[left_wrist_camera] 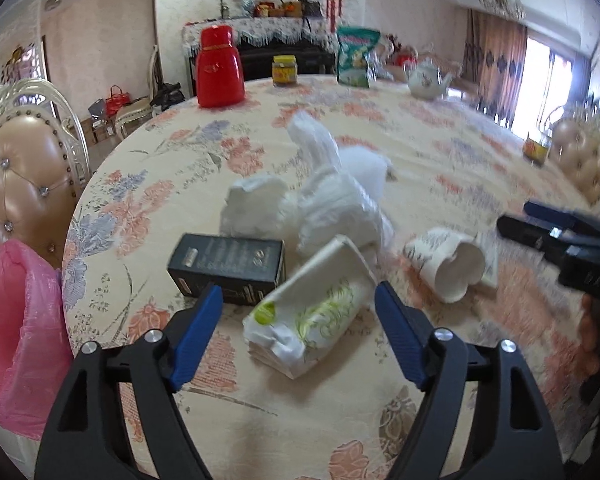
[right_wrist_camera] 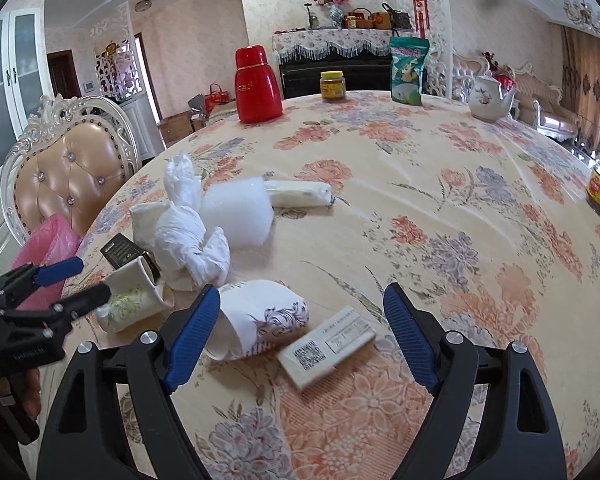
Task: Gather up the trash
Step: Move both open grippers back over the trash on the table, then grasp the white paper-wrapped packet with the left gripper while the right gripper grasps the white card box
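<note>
dining room, round table under a cream floral tablecloth (right_wrist_camera: 440, 220), trash bunched at its near-left edge. we are at the approach step, nothing picked up yet.

our left gripper (left_wrist_camera: 299, 314) has its blue fingers (left_wrist_camera: 196, 332) spread wide, either side of the crushed white paper cup with green print (left_wrist_camera: 312, 312), not pressing it. our right gripper (right_wrist_camera: 300, 322) is spread wide too, with the crushed white paper cup with purple print (right_wrist_camera: 256, 316) touching its left finger and the flat cream carton with a qr label (right_wrist_camera: 328, 346) between the fingers; neither is clamped.

next move, as we judge it: lower each gripper, close on a cup, carry it to the pink plastic bin liner (left_wrist_camera: 16, 332) at 9 o'clock off the table edge.

count of trash: two paper cups, one cream carton, one black rectangular box (left_wrist_camera: 228, 268), one knotted white plastic bag (right_wrist_camera: 188, 236), one white foam lump (right_wrist_camera: 236, 216), one white wrapped packet (right_wrist_camera: 300, 193) at 12 o'clock of the pile. maybe one more white wad behind the bag, cannot tell. two grippers, one liner.
</note>
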`<state>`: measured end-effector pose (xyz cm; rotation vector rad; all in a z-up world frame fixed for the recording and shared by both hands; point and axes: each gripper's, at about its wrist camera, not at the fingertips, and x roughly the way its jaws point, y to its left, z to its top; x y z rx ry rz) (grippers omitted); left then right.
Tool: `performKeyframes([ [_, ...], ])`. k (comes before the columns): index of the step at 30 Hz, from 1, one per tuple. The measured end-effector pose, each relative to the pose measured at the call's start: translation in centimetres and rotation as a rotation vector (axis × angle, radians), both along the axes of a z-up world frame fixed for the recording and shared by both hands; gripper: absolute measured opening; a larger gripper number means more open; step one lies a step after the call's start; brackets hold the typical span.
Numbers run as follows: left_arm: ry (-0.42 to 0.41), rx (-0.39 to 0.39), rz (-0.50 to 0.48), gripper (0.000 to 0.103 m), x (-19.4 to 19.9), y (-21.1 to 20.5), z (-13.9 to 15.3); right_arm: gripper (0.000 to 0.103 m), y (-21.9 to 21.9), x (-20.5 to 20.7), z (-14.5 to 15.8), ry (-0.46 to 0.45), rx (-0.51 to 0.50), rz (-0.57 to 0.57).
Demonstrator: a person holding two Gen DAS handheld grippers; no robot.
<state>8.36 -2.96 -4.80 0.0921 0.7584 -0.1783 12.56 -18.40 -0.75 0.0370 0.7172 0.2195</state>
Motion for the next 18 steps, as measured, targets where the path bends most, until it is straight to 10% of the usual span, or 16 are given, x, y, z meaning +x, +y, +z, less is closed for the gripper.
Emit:
performKeyframes([
  [18,0.100,0.095,-0.024,0.061,1.0,-1.2,-2.6,0.083,-1.2,-0.1,-1.5,0.045,-0.017,-0.034],
])
